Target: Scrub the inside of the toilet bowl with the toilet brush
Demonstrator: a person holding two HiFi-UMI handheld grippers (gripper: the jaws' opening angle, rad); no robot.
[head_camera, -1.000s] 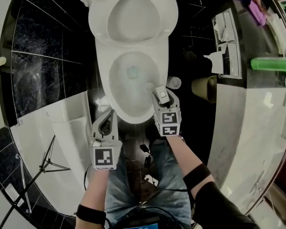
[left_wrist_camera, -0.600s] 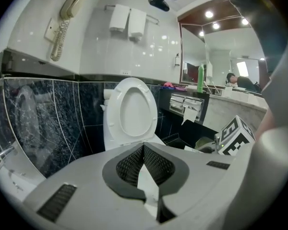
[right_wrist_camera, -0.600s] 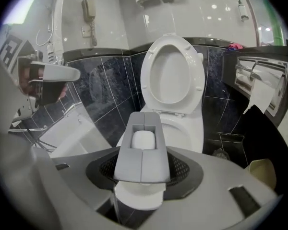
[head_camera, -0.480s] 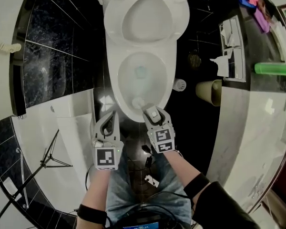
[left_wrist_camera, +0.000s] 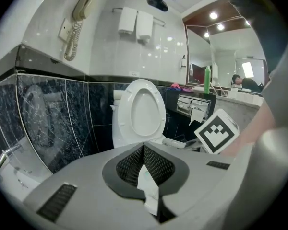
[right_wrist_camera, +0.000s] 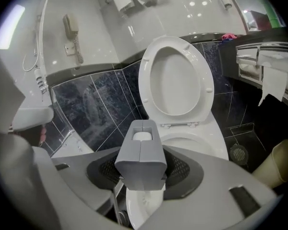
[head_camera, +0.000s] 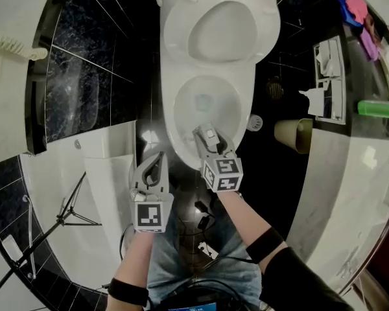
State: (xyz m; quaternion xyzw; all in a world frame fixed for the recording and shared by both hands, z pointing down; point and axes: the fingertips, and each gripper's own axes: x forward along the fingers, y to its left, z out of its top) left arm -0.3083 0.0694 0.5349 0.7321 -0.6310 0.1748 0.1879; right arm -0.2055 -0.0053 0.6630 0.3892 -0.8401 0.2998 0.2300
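Toilet brush handle (right_wrist_camera: 140,155) between right tongs (head_camera: 207,138)

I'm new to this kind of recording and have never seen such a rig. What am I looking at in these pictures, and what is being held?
No robot: a person stands at a toilet bowl, a hand-held two-jaw gripper in each hand. The overhead picture comes from a camera on the person's head; the other two come from cameras riding on each gripper, looking along its jaws. The toilet seat is raised. The right gripper is closed on the toilet brush by its grey handle block, above the bowl. The left gripper is shut and empty, near the bowl's front.
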